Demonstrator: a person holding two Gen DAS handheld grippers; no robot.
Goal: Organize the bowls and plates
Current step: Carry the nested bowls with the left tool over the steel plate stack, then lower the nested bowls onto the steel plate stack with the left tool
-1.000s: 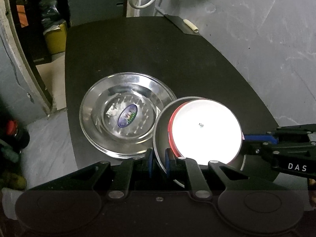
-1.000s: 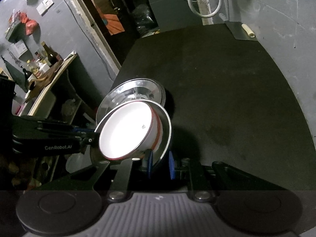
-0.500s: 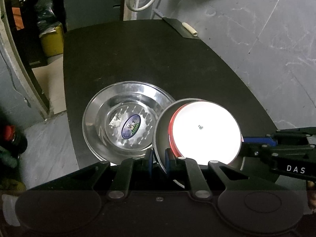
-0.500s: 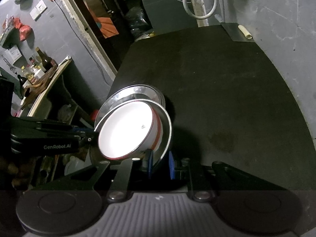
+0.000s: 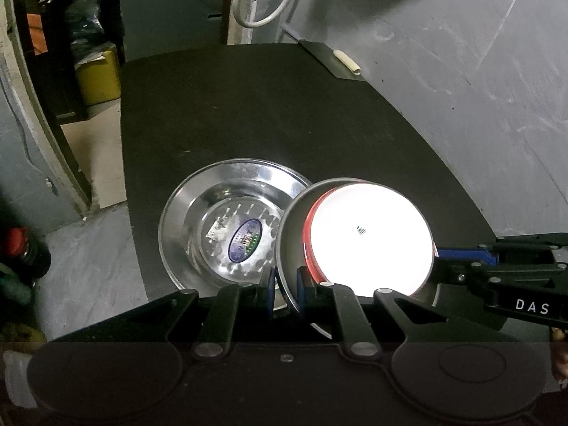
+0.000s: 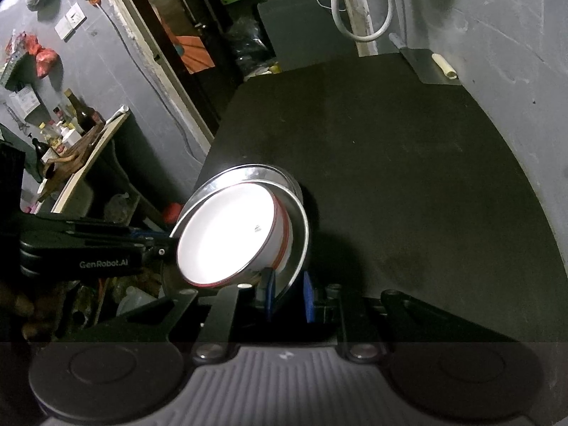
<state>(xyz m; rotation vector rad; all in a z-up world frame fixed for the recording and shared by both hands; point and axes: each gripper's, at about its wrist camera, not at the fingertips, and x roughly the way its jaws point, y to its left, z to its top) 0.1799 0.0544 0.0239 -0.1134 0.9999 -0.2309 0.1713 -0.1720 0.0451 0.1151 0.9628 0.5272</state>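
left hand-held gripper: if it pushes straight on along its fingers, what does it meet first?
Beyond the held plate clamped in the left hand-held gripper, likely the steel plate lying on the black table just ahead. Depth is unclear, so that is a guess.

A black table (image 5: 284,117) stands against a grey scuffed wall (image 5: 461,71) on the right. At its far end a white hose (image 6: 362,7) loops on a post. Left, a dark doorway (image 6: 184,28), a yellow box (image 5: 99,74), and a shelf (image 6: 81,145) crowded with bottles. The floor (image 5: 88,266) is grey. Light is dim.
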